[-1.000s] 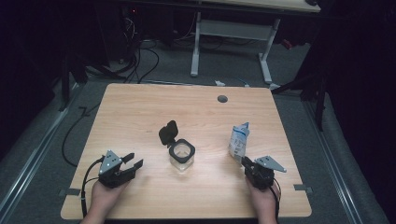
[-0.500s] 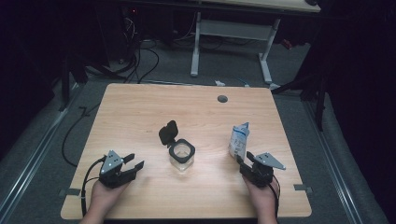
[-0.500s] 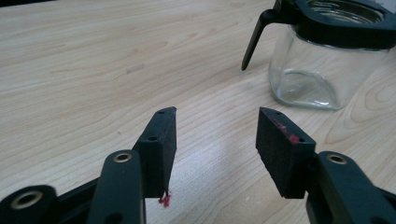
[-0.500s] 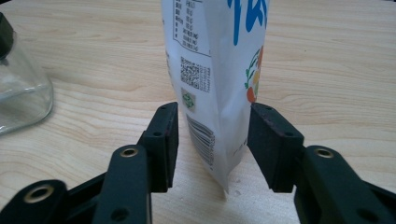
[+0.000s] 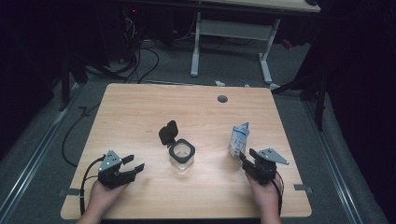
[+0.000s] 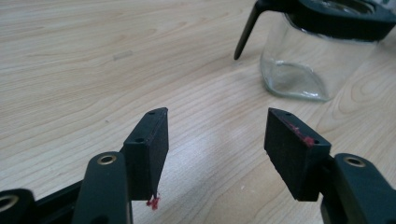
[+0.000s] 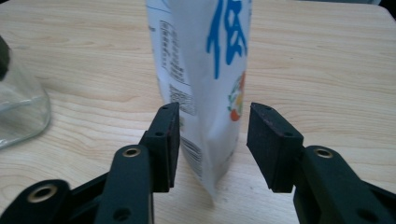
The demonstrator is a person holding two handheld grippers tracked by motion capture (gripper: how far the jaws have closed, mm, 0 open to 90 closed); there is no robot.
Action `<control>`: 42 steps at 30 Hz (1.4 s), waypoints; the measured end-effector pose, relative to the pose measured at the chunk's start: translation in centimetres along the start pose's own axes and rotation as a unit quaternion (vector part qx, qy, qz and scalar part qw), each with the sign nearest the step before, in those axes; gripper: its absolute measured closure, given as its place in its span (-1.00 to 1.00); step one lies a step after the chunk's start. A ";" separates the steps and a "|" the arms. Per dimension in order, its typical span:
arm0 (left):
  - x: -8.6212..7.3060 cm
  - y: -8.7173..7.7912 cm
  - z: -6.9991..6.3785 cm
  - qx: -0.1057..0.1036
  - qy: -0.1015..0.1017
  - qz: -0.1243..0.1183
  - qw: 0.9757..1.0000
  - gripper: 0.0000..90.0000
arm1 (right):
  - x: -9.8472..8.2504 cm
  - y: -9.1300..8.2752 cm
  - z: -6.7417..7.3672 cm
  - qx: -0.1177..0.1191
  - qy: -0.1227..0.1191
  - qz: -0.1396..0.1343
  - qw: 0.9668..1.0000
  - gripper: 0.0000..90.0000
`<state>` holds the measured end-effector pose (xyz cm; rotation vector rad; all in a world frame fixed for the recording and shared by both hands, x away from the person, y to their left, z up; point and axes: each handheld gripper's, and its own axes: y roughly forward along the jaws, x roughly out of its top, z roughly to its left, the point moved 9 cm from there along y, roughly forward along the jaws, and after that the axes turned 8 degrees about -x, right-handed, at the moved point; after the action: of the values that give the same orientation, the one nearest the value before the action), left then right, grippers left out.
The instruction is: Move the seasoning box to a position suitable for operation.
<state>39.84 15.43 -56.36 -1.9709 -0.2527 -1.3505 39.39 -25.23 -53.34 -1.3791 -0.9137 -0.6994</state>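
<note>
On the wooden surface, the right gripper has just been opening, its jaws gaping either side of the upright white pouch without pressing it. The left gripper, also just widening and empty, waits near the open-lidded glass jar. An off-centre squeeze could topple the light pouch.

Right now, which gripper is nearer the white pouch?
Right. The right gripper has its open jaws around the white pouch; the left gripper sits across the table, beyond the glass jar.
</note>
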 end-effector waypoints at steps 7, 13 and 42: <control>-0.2 -0.1 0.7 0.018 -0.012 -0.011 1.000 -0.10 | 0.2 0.4 0.7 0.009 -0.022 -0.006 1.000 0.13; -0.2 0.1 0.6 0.021 -0.011 -0.016 1.000 -0.10 | 0.7 0.6 0.3 0.013 -0.023 -0.015 1.000 0.26; -0.1 -0.1 0.3 0.015 -0.014 -0.025 0.999 -0.10 | 0.6 1.3 0.5 0.007 -0.059 -0.021 0.998 0.89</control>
<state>39.96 15.69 -56.44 -1.9712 -0.3358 -1.3448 40.76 -24.52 -53.51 -1.4045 -1.0407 -0.6470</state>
